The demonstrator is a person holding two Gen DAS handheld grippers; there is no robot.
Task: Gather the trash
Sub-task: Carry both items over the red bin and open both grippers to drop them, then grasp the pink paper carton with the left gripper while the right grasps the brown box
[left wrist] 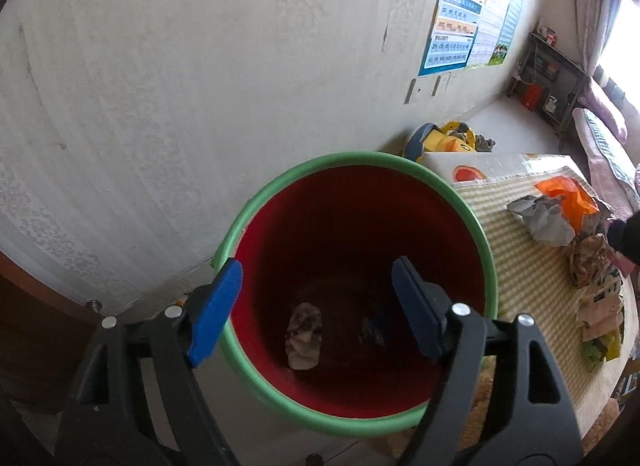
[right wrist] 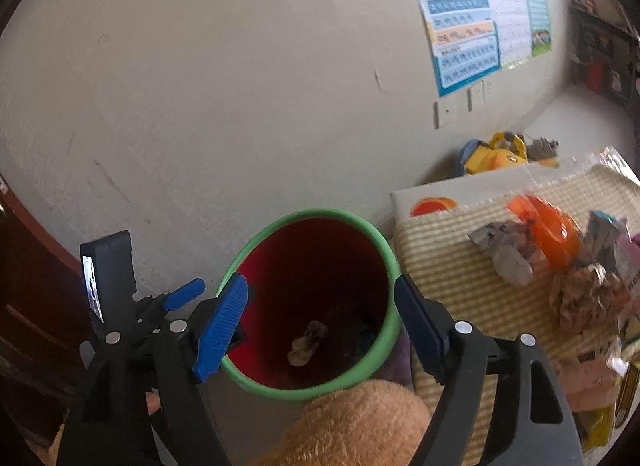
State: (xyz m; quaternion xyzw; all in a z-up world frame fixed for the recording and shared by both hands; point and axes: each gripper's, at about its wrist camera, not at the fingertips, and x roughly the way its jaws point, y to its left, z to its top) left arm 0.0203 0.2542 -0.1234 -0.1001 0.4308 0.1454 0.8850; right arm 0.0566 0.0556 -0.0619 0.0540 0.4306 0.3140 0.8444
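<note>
A red bin with a green rim (left wrist: 256,201) stands by the wall; it also shows in the right wrist view (right wrist: 384,250). A crumpled pale wad (left wrist: 304,336) lies at its bottom, also seen from the right (right wrist: 306,344). My left gripper (left wrist: 316,306) is open and empty right above the bin's mouth. My right gripper (right wrist: 320,322) is open and empty, higher over the bin. The left gripper (right wrist: 180,302) shows at the bin's left rim. Trash lies on the striped table (left wrist: 520,266): grey crumpled paper (left wrist: 544,217), an orange bag (left wrist: 568,193) and wrappers (left wrist: 596,306).
A white wall with a poster (left wrist: 472,17) is behind the bin. A yellow toy (left wrist: 448,139) sits on the floor. A white box (left wrist: 480,165) is at the table's far end. A tan plush shape (right wrist: 360,422) is below the bin. A shelf (left wrist: 552,77) stands far right.
</note>
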